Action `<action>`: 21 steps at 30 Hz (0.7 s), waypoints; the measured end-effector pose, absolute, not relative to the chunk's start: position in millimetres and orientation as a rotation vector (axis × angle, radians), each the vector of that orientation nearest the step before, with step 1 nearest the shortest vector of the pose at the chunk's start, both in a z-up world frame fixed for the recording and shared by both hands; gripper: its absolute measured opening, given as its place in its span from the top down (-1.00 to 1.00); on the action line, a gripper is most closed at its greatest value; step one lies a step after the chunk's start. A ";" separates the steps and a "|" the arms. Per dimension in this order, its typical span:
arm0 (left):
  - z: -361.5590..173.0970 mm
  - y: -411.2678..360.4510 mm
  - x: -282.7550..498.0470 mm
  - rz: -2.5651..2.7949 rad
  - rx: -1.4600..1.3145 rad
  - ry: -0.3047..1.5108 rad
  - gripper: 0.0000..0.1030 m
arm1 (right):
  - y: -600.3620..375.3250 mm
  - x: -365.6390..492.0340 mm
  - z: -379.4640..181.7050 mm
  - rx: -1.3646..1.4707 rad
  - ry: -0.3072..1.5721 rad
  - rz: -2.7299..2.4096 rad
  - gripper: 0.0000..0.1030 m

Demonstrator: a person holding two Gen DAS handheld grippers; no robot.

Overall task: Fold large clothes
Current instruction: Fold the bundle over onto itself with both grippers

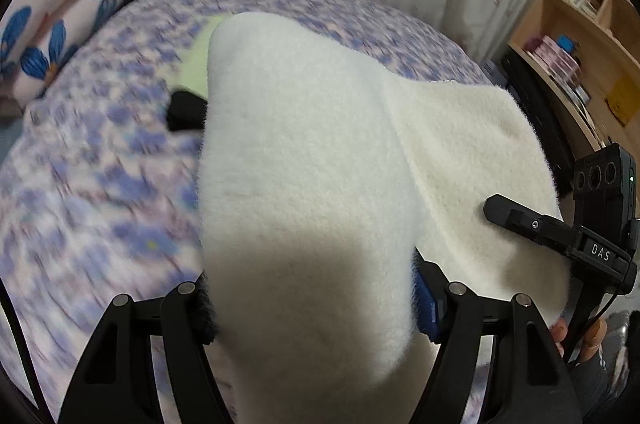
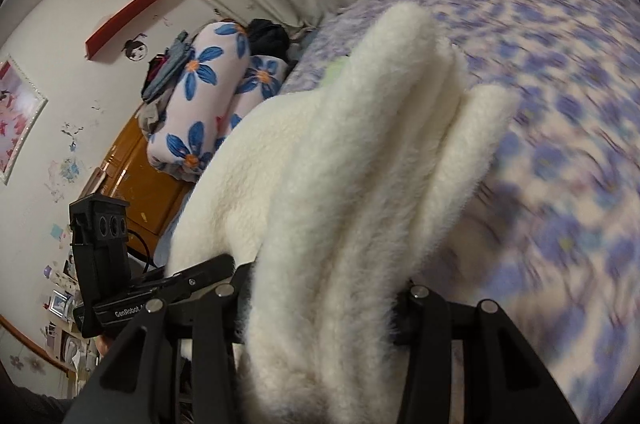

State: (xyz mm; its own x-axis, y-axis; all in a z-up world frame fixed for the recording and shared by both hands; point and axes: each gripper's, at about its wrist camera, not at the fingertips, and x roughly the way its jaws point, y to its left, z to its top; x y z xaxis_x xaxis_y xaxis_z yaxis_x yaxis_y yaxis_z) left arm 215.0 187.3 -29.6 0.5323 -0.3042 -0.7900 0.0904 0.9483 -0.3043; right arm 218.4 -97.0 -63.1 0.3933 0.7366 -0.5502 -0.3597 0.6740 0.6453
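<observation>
A large white fleece garment (image 1: pixel 312 152) hangs lifted above the bed, held at two places. In the left wrist view my left gripper (image 1: pixel 314 304) is shut on a thick bunch of the fleece, which bulges out over its fingers and hides the tips. My right gripper (image 1: pixel 520 220) shows at the right edge, gripping the far side of the same cloth. In the right wrist view my right gripper (image 2: pixel 320 308) is shut on folded layers of the white fleece garment (image 2: pixel 360 152); my left gripper (image 2: pixel 192 276) sits at the lower left, its jaws at the cloth's edge.
The bed carries a purple flowered cover (image 1: pixel 100 184) (image 2: pixel 560 104). A black item (image 1: pixel 186 110) and a pale green cloth (image 1: pixel 200 52) lie on it beyond the fleece. Blue-flowered rolled bedding (image 1: pixel 60 4) (image 2: pixel 208 96) sits at the head. A wooden bookshelf (image 1: pixel 580 24) stands right; curtains hang behind.
</observation>
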 end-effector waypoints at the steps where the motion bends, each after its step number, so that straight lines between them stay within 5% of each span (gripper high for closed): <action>1: -25.8 194.4 224.7 -0.232 -0.229 0.972 -0.38 | -88.8 230.4 -59.9 0.466 0.919 0.735 0.14; 12: -25.4 267.4 426.3 -0.265 -0.149 0.899 -0.38 | -23.8 403.6 -61.9 0.502 0.833 0.727 0.14; 18: -94.5 278.6 531.3 -0.261 -0.111 0.955 -0.38 | -9.7 496.8 -133.9 0.555 0.898 0.685 0.14; 21: -137.7 287.0 554.9 -0.266 -0.135 1.002 -0.58 | -16.1 520.4 -179.7 0.587 0.960 0.629 0.05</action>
